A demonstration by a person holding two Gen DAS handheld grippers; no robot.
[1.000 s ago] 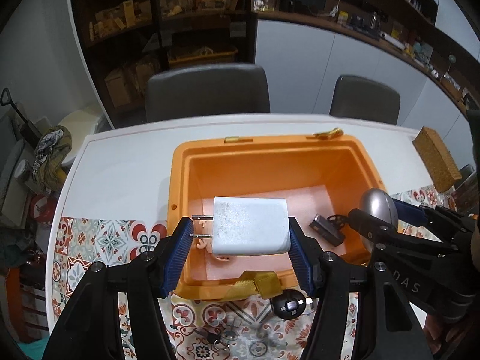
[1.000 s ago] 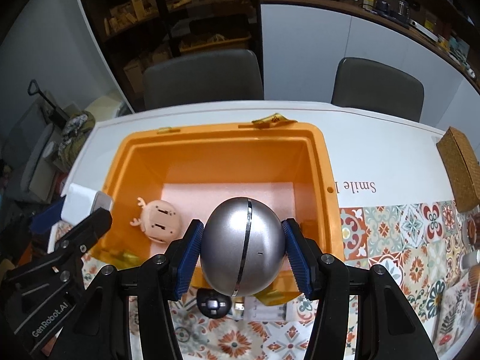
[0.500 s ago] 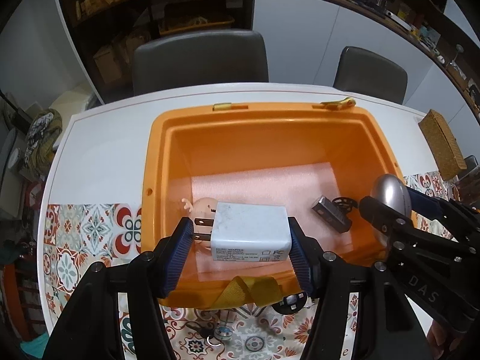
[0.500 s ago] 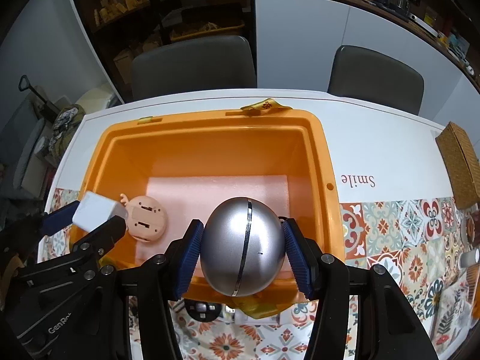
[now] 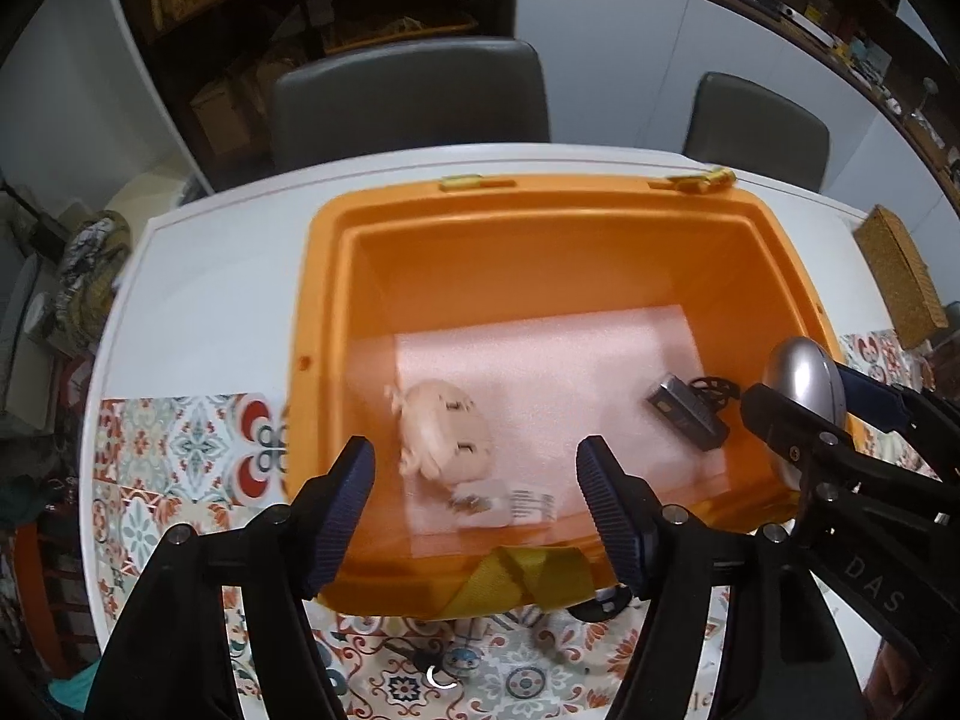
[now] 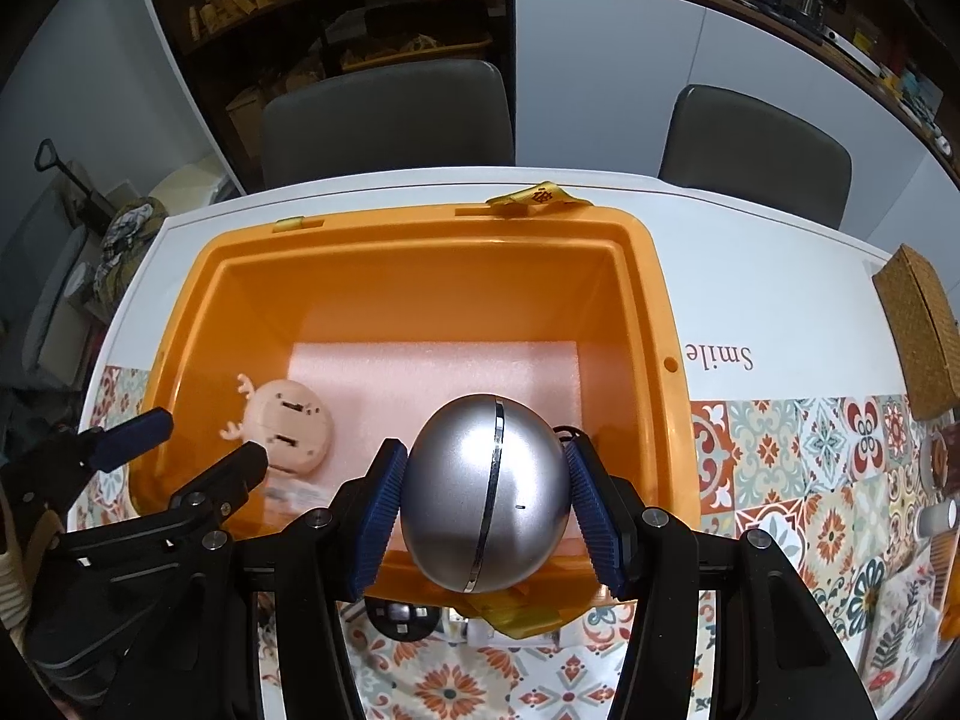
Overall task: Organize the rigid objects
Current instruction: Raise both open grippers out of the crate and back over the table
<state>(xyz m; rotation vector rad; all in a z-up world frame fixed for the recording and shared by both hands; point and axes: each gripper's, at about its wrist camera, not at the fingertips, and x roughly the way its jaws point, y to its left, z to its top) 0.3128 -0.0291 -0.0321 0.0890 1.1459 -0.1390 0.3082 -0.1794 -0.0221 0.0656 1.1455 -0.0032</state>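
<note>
Opening over the orange bin, the left gripper held nothing; the right gripper, clamping the silver egg, ought to lower gently before letting go.

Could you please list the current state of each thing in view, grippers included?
Left gripper: jaws opening, nothing between them.
Right gripper: shut on the silver egg, above the bin's near edge.
Charger: blurred, low in the bin by the near wall.
Orange bin: open, no lid on.
Pink toy: lying in the bin.
Black clip: lying in the bin.
</note>
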